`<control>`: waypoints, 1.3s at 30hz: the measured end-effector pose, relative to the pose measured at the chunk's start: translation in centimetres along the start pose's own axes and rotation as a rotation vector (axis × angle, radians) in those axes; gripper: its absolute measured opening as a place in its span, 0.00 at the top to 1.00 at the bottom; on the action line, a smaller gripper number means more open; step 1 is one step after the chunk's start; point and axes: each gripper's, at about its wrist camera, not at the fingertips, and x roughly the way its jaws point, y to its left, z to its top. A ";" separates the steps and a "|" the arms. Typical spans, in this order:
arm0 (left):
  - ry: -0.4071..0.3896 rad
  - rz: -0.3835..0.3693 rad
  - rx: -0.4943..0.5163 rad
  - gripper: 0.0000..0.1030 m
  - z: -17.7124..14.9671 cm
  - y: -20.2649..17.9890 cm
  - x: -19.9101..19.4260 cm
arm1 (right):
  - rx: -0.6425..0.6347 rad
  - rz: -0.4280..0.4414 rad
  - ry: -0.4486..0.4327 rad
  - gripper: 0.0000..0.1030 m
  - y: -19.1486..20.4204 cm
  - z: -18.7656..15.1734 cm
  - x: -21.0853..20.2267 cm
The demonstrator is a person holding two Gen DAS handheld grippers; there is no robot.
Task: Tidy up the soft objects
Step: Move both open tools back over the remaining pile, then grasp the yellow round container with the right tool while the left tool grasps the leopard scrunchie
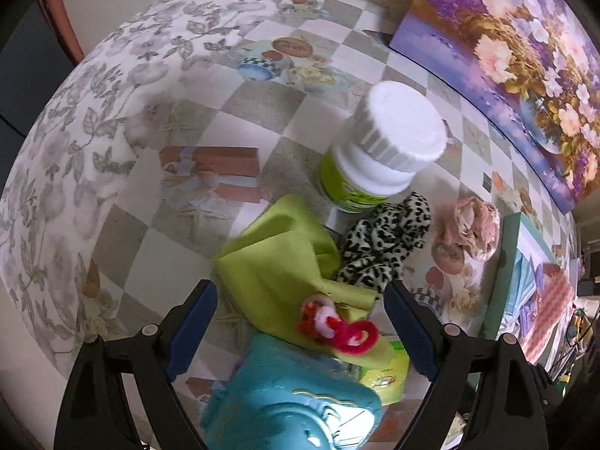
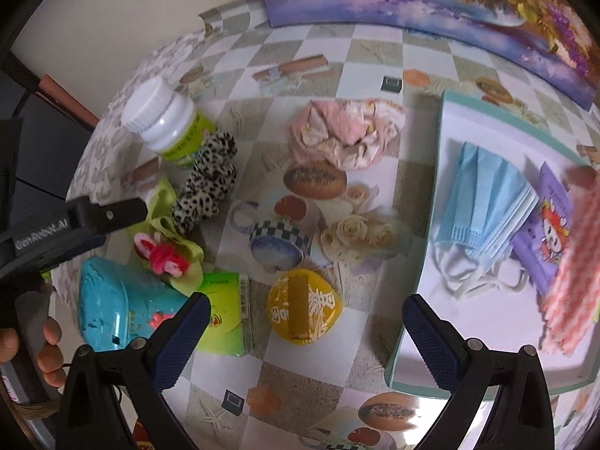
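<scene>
On the left of the right wrist view we see a person's hand [image 2: 41, 345] gripping the handle of our left gripper [image 1: 300, 322], which points steeply down at a cluster of things on the checked, picture-printed tablecloth [image 2: 375, 48]. Its blue-padded fingers [image 1: 191, 330] are spread wide and grasp nothing; between them, lower down, lie a crumpled lime-green cloth [image 1: 273, 258] and a small red-and-white fuzzy pipe-cleaner toy [image 1: 337, 326] resting on that cloth. Beneath the toy sits a turquoise plastic toy with raised moulding [image 1: 292, 405], and just beside it a lime-green printed packet [image 2: 225, 311].

Behind the green cloth stands a white plastic bottle with a ribbed white cap and green label [image 1: 378, 150]. Touching its base is a black-and-white leopard-print fabric scrunchie [image 1: 382, 247], which also meets the green cloth. Further right, apart from them, lies a crumpled pink floral fabric piece [image 2: 345, 135].

Our right gripper [image 2: 305, 330] is also released, its jaws spread with nothing in them. Between them, on the cloth, rests a yellow round wrapped pack with a brown band [image 2: 303, 305]. To the right is a shallow white tray with a teal rim [image 2: 412, 300] holding folded pale-blue face masks [image 2: 487, 217], a purple cartoon-printed packet [image 2: 547, 225] and a blurred pink-and-white checked cloth [image 2: 577, 270]. A purple flower painting [image 2: 450, 3] leans along the back.
</scene>
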 end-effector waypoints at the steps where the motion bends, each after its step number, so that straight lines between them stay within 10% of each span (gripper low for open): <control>1: 0.003 -0.006 0.002 0.12 0.0 -0.1 0.0 | -0.005 -0.001 0.003 0.00 0.1 0.0 0.1; 39: 0.039 -0.018 0.037 0.12 0.9 -3.5 2.5 | -0.187 -0.129 0.083 0.37 3.1 -2.0 5.2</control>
